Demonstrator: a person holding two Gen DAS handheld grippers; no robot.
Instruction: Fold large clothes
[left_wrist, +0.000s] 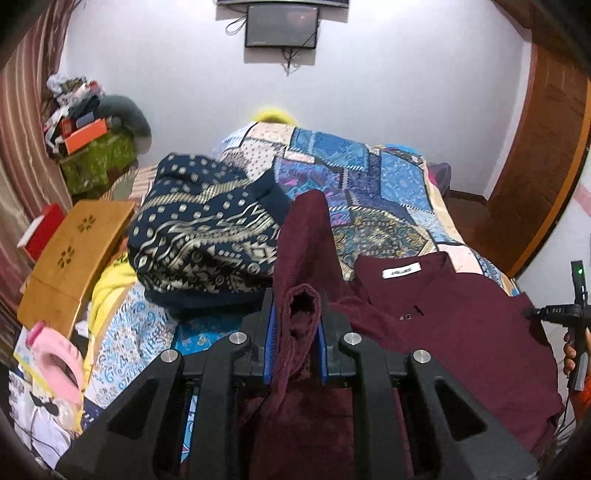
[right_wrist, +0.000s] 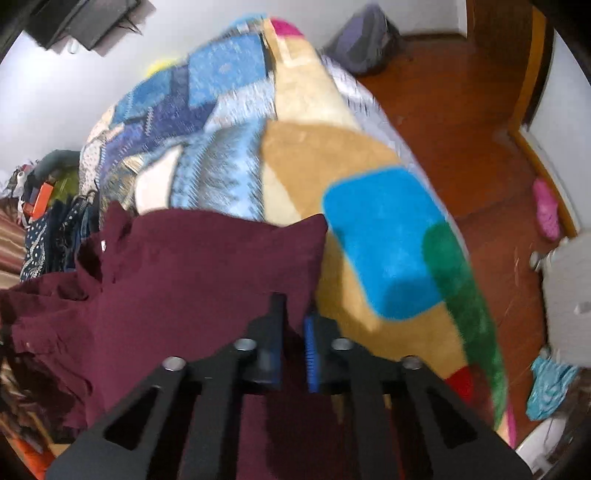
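A maroon shirt with a white neck label lies spread on the bed. In the left wrist view my left gripper is shut on one ribbed sleeve near its cuff, and the sleeve stands up between the blue pads. In the right wrist view my right gripper is shut on the shirt at its right edge, with cloth pinched between the narrow jaws. That view is blurred.
A patchwork bedspread covers the bed, with a navy patterned garment heaped at its left. A wooden folding table stands beside it. A colourful plush blanket hangs over the bed's right side above the red-brown floor.
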